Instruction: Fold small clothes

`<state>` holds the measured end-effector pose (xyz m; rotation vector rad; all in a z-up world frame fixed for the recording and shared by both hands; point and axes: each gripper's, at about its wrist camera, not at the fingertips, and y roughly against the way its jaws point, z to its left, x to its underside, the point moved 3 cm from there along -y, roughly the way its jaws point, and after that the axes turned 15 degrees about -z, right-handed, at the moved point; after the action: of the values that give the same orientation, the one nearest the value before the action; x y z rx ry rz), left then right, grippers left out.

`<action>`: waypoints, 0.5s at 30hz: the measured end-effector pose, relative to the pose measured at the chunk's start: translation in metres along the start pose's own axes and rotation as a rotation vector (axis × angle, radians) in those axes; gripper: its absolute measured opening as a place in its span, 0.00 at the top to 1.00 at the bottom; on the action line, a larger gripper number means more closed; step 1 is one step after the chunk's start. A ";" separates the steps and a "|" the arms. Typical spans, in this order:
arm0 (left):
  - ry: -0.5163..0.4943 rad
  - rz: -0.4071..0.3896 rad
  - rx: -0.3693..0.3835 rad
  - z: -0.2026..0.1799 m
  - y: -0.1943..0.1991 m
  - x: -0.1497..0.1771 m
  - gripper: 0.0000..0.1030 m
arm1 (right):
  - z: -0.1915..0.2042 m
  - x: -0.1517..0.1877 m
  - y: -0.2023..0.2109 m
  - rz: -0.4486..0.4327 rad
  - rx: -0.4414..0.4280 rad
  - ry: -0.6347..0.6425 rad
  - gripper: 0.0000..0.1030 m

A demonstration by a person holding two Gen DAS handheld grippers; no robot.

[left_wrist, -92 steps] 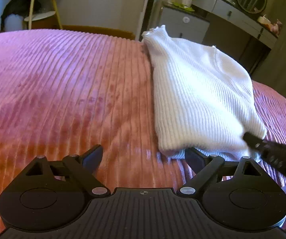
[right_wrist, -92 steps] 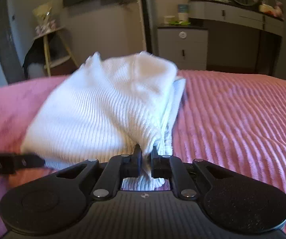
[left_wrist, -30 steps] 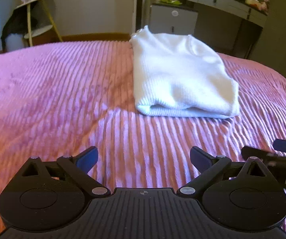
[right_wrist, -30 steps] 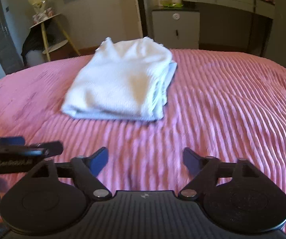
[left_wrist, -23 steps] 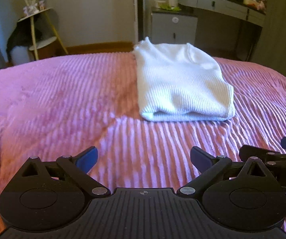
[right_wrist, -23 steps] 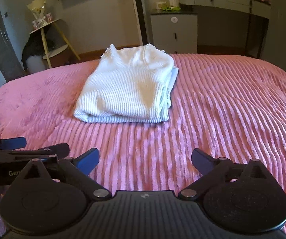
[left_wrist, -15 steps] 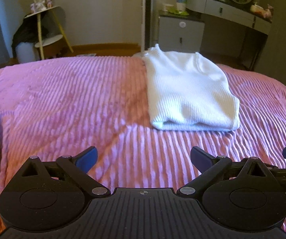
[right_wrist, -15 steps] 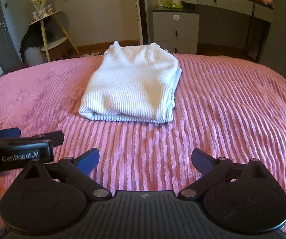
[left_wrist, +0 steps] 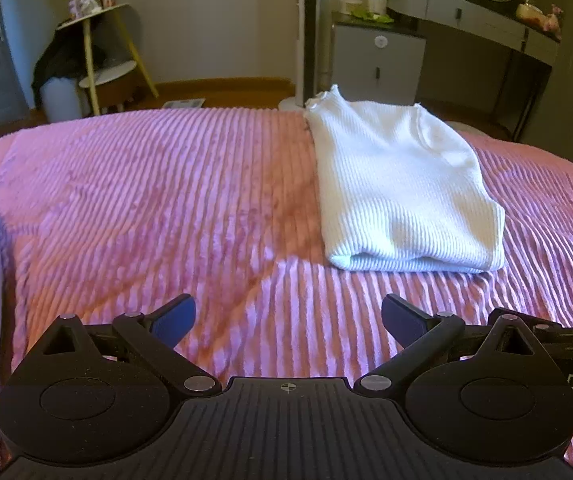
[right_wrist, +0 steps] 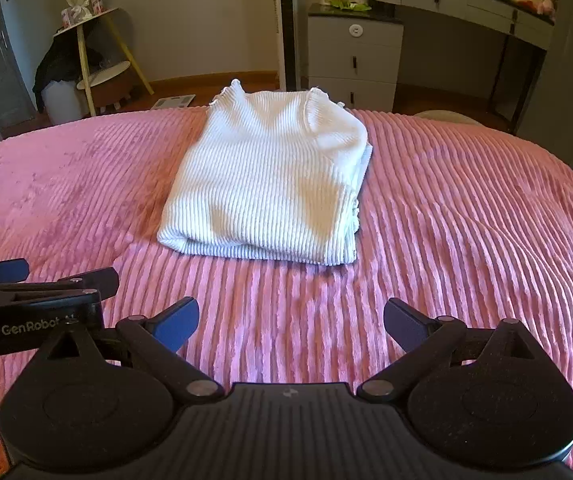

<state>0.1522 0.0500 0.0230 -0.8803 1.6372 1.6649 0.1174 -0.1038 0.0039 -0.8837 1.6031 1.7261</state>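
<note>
The white sweater (right_wrist: 266, 184) lies folded into a neat stack on the pink bedspread (right_wrist: 466, 220), toward its far edge, so the folding looks finished and little seems left to do. The left gripper (left_wrist: 288, 314) and the right gripper (right_wrist: 291, 318) hover side by side over the bedspread's near part, well apart from the sweater, each with jaws spread wide and holding nothing.
</note>
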 end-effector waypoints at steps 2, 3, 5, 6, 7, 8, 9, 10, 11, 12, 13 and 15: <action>-0.007 0.000 -0.003 0.000 0.000 0.000 0.01 | 0.000 0.000 -0.001 0.002 0.003 0.005 0.04; -0.010 -0.001 -0.004 0.000 -0.001 0.000 0.01 | 0.001 -0.001 -0.002 0.002 0.001 0.006 0.04; -0.015 0.001 -0.006 0.000 -0.001 0.000 0.01 | 0.001 -0.001 -0.002 0.000 -0.002 0.006 0.04; -0.016 0.001 -0.005 0.001 -0.001 0.000 0.01 | 0.001 -0.001 -0.003 -0.001 -0.004 0.005 0.04; -0.016 0.001 -0.005 0.001 -0.001 0.000 0.01 | 0.000 -0.001 -0.003 0.001 -0.005 0.003 0.04; -0.015 0.002 -0.004 0.001 -0.001 0.000 0.01 | 0.000 -0.001 -0.004 0.002 -0.006 0.001 0.04; -0.014 0.003 -0.003 0.002 -0.001 0.000 0.01 | 0.000 -0.001 -0.004 0.003 -0.005 -0.001 0.04; -0.012 0.005 -0.002 0.002 -0.001 0.000 0.01 | 0.000 -0.001 -0.004 0.005 -0.005 -0.002 0.04; -0.010 0.006 -0.002 0.002 -0.001 0.000 0.01 | 0.000 -0.001 -0.004 0.006 -0.006 -0.001 0.04; -0.008 0.005 -0.003 0.003 -0.001 0.000 0.01 | 0.000 -0.001 -0.004 0.005 -0.006 0.000 0.04; -0.007 0.003 -0.004 0.003 0.000 -0.001 0.01 | 0.000 -0.001 -0.004 0.005 -0.008 0.001 0.04; -0.008 0.003 -0.006 0.004 0.000 -0.001 0.01 | 0.000 -0.001 -0.004 0.001 -0.011 0.007 0.04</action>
<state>0.1526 0.0540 0.0234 -0.8734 1.6295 1.6745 0.1215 -0.1035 0.0026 -0.8957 1.6000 1.7360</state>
